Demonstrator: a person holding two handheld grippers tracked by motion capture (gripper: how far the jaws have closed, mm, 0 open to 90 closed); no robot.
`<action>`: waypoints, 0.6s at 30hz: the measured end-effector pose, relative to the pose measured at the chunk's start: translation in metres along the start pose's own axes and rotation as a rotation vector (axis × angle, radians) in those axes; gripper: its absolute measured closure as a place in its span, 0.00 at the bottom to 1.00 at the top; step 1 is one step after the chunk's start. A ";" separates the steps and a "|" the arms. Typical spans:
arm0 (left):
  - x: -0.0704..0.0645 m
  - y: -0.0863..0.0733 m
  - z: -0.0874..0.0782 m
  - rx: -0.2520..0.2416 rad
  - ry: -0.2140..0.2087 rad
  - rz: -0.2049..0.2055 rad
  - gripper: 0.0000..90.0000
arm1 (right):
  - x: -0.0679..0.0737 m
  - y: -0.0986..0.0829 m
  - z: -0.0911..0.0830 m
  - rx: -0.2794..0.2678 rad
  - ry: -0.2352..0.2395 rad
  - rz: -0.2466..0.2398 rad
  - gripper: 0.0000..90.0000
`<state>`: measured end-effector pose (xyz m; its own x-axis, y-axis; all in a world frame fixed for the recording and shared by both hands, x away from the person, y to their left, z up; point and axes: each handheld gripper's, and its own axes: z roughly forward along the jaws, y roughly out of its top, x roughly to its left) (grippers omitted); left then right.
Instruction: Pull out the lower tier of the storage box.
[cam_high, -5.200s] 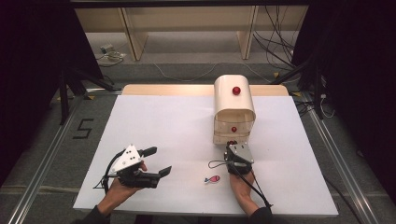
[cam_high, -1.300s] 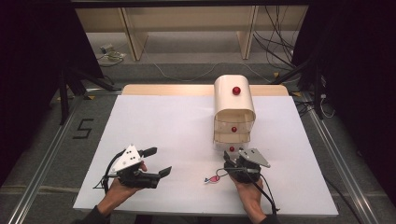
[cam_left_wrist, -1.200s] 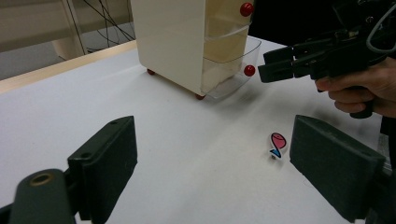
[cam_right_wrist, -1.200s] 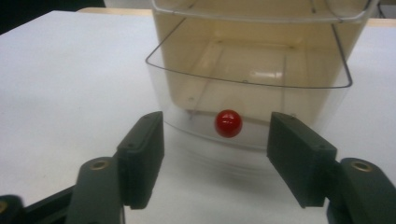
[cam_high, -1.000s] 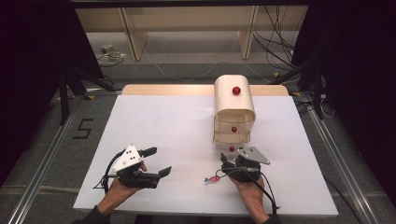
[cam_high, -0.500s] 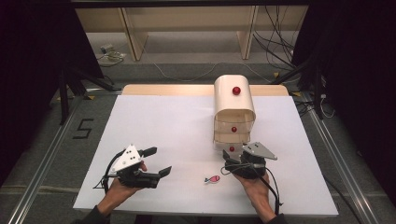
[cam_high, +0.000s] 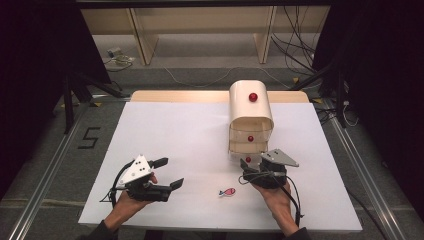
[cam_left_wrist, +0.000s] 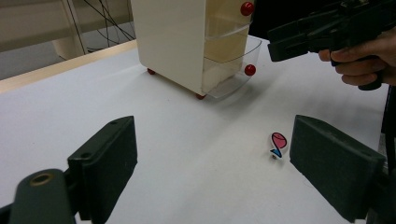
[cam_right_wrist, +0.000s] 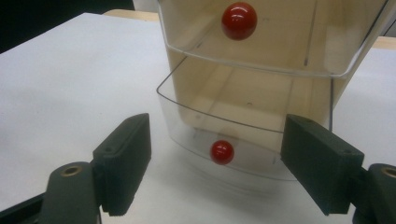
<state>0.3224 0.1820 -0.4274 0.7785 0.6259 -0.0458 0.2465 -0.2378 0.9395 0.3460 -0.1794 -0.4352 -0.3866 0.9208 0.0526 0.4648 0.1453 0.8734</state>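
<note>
A cream drawer cabinet (cam_high: 251, 117) with red knobs stands right of centre on the white table. Its clear bottom drawer (cam_right_wrist: 243, 140) is pulled partly out and looks empty. My right gripper (cam_high: 247, 169) is open just in front of that drawer, and the drawer's red knob (cam_right_wrist: 222, 152) lies between its jaws without touching them. A small pink and blue fish sticker (cam_high: 227, 191) lies flat on the table to the left of the right hand. My left gripper (cam_high: 167, 173) is open and empty at the front left, facing the fish (cam_left_wrist: 277, 143) and the cabinet (cam_left_wrist: 173, 42).
The white sheet (cam_high: 190, 130) covers the table, with a wooden strip (cam_high: 175, 96) along its far edge. Metal rails (cam_high: 45, 170) run along both sides. Shelving legs and cables lie on the floor beyond the table.
My right gripper has swung from pointing left at the fish to facing the bottom drawer, moving slightly away from me. The fish and my left gripper have stayed put.
</note>
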 end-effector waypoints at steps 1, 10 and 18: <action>0.000 0.000 0.000 0.000 0.000 0.000 0.16 | -0.001 0.001 0.000 -0.001 0.003 -0.005 0.29; 0.000 0.000 0.000 0.002 -0.001 0.000 0.16 | -0.007 0.005 -0.002 -0.019 0.006 -0.010 0.52; 0.000 0.000 0.000 0.003 0.000 0.003 0.16 | -0.009 0.008 0.000 -0.044 0.006 -0.032 0.77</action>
<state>0.3227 0.1818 -0.4276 0.7795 0.6249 -0.0430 0.2458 -0.2420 0.9386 0.3534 -0.1868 -0.4282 -0.4053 0.9138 0.0269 0.4164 0.1583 0.8953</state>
